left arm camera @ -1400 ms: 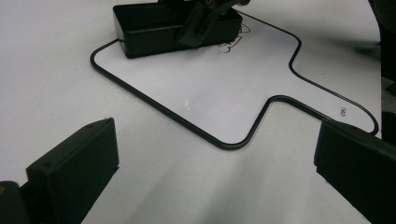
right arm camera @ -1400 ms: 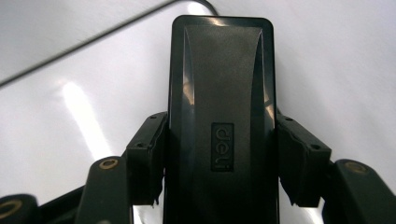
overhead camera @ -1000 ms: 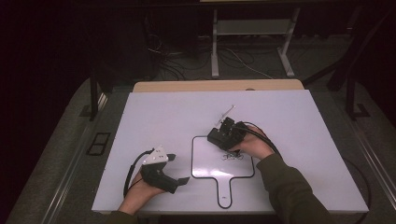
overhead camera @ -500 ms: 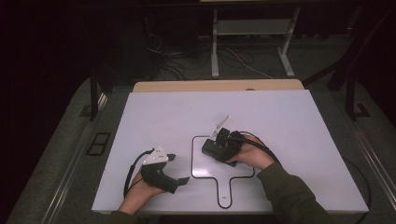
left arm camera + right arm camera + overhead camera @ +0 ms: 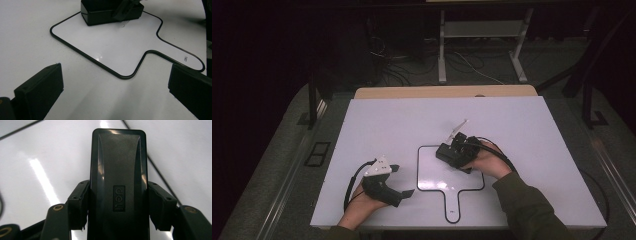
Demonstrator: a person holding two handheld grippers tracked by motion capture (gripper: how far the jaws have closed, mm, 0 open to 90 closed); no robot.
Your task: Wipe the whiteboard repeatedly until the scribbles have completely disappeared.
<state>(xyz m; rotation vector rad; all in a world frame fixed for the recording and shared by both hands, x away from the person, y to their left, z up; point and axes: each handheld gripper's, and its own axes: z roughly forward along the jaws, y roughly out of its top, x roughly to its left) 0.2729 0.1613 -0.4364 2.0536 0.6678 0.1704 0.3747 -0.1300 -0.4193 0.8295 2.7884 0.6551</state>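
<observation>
A small paddle-shaped whiteboard (image 5: 434,177) with a black rim lies flat on the white table (image 5: 382,125), its handle pointing to the near edge. My right gripper (image 5: 450,153) is shut on a black eraser (image 5: 445,152) and holds it flat on the board's far right part. In the right gripper view the eraser (image 5: 118,165) sits between both pads, logo up. My left gripper (image 5: 403,181) rests at the near left, open and holding nothing. In the left gripper view its jaws stand wide apart, facing the whiteboard (image 5: 120,47) and the eraser (image 5: 107,12).
The table's far edge is a wooden strip (image 5: 442,92). Beyond it, cables and a white stand's legs (image 5: 442,60) lie on the dark floor. A black cable (image 5: 502,155) loops from the right gripper over the table.
The right gripper has moved the eraser slightly toward me over the board and back again. The left gripper has stayed in place.
</observation>
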